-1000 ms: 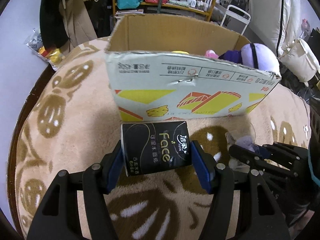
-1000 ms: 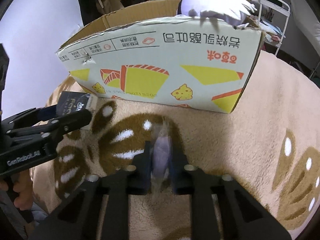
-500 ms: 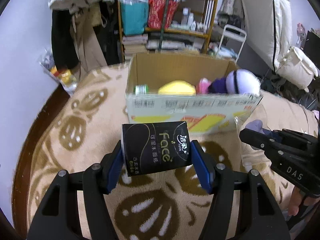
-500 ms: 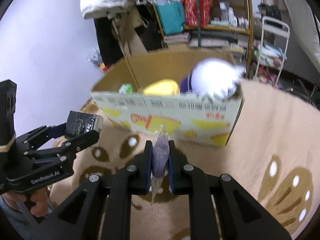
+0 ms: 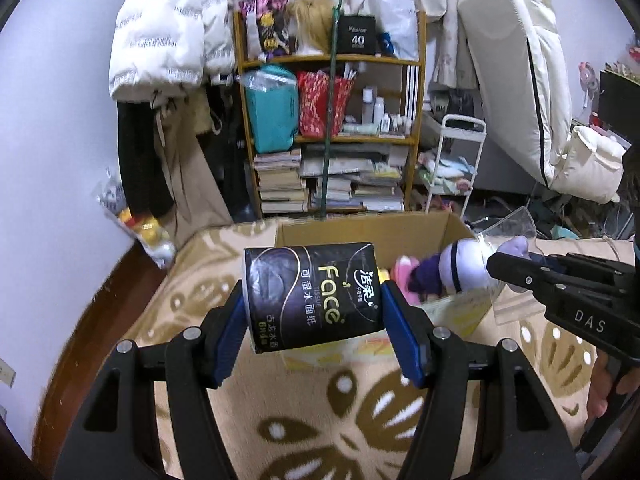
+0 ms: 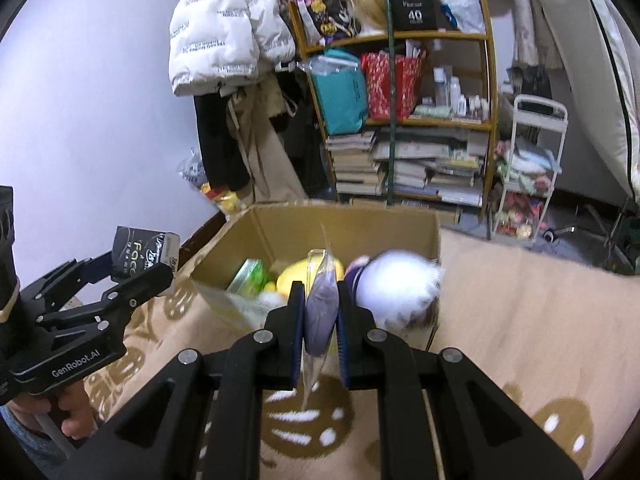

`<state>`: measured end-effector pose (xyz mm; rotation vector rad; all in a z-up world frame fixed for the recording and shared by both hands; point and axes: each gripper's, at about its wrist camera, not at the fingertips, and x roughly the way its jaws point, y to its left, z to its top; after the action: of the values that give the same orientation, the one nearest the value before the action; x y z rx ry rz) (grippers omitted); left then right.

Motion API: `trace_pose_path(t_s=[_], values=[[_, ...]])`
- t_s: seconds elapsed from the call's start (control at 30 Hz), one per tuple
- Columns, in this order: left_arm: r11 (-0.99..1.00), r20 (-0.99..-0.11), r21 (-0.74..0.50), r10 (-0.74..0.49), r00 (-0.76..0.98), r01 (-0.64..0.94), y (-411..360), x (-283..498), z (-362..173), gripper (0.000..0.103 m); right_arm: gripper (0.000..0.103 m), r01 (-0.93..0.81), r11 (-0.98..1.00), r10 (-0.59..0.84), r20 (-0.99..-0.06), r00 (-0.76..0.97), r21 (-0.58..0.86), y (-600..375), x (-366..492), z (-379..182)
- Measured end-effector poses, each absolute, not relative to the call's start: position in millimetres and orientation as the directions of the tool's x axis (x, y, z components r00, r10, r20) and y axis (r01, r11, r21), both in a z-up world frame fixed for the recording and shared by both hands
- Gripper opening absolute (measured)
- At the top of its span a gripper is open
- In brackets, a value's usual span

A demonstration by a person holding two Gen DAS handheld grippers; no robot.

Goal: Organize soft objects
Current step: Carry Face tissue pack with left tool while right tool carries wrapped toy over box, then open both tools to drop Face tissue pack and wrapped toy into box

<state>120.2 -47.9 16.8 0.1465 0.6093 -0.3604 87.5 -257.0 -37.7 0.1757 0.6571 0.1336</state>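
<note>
We find the left gripper (image 5: 314,314) clamped on the black tissue pack (image 5: 312,294) and the right gripper (image 6: 320,322) pinched on a bagged lavender soft item (image 6: 321,312), both held above the cardboard box (image 6: 352,224). We judge the slick bag could slip from the pads and land on the blanket (image 6: 520,320).

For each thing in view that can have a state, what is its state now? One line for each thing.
Black "Face" tissue pack: gripped between left gripper fingers, off the blanket.
Purple soft item in clear plastic bag: clamped in right gripper.
Brown cardboard box: open on top, partly filled with soft toys.
White-and-purple plush toy: inside the box.
</note>
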Motion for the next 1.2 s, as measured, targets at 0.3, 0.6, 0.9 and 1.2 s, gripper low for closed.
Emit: trace_pose_path(t_s=[0.3,0.6,0.9,1.2], values=[[0.917,-0.541,0.105,-0.272,0.795,0.386,-74,137,27,0.064,0.015,-0.076,0.980,0.166,-0.538,0.826,0.185,-266,105,-21],[0.917,-0.590,0.070,-0.279,0.757,0.393,-82,165,4,0.064,0.015,-0.066,0.972,0.182,-0.540,0.822,0.227,-276,127,-38],[0.914,-0.635,0.049,-0.283,0.719,0.403,-85,178,-19,0.065,0.016,-0.088,0.947,0.257,-0.567,0.783,0.308,-279,143,-64],[0.927,-0.641,-0.003,-0.290,0.711,0.375,-77,181,-23,0.077,0.017,-0.107,0.953,0.258,-0.575,0.776,0.282,-272,143,-66]])
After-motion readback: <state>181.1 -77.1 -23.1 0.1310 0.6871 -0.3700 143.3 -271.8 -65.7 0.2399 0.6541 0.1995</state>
